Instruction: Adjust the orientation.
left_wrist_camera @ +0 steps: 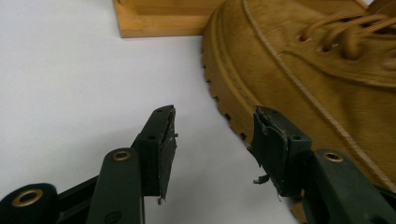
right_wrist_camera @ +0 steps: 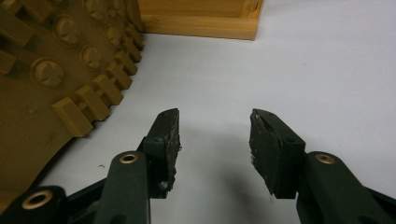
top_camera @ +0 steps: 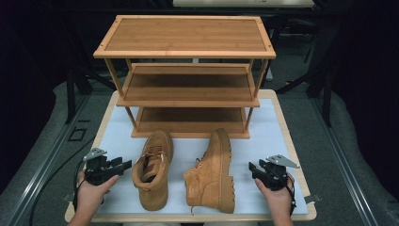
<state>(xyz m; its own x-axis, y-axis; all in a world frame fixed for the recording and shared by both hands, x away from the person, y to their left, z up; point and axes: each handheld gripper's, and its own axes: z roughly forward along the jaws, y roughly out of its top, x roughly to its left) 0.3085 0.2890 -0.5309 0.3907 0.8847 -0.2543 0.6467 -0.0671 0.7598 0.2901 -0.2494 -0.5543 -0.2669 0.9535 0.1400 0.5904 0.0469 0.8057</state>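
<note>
The three-tier rack [top_camera: 184,52] is warm, smooth-finished wood with a visible fine grain, and the table [top_camera: 282,120] shows a pale wooden rim around a matt white sheet [top_camera: 113,141]. Both boots, the upright boot [top_camera: 153,168] and the boot on its side [top_camera: 211,172], look like tan napped suede with a soft, matt face, woven laces and a chunky moulded rubber sole. The left gripper [left_wrist_camera: 212,135] and right gripper [right_wrist_camera: 214,135] are matt black plastic with brass-coloured rivets, their jaw pads rough and frayed at the edges.
</note>
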